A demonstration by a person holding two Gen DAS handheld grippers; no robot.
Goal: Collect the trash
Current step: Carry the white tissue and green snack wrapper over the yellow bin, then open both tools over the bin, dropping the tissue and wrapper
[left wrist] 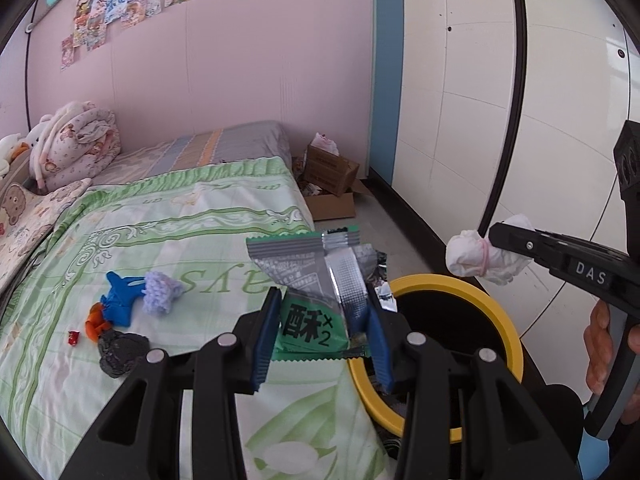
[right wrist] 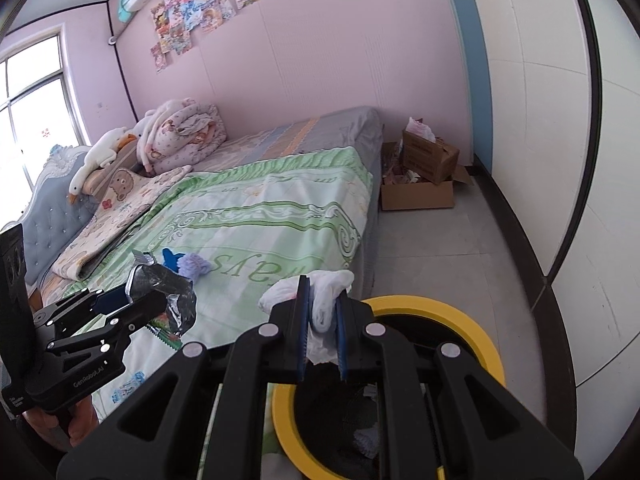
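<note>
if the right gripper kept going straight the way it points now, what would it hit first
Probably the yellow-rimmed trash bin: the right gripper, shut on a white crumpled bag, points down toward the bin's far rim, with nothing else in between. Depth is unclear, though.

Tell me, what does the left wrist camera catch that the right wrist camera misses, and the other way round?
Only the left wrist view shows the orange scraps, a small red wrapper and a dark crumpled piece on the bed. Only the right wrist view shows the window, the padded headboard and a goose plush. Both show the green bedspread, the yellow-rimmed bin, the snack wrapper in the left gripper, and the white wad in the right gripper.
</note>
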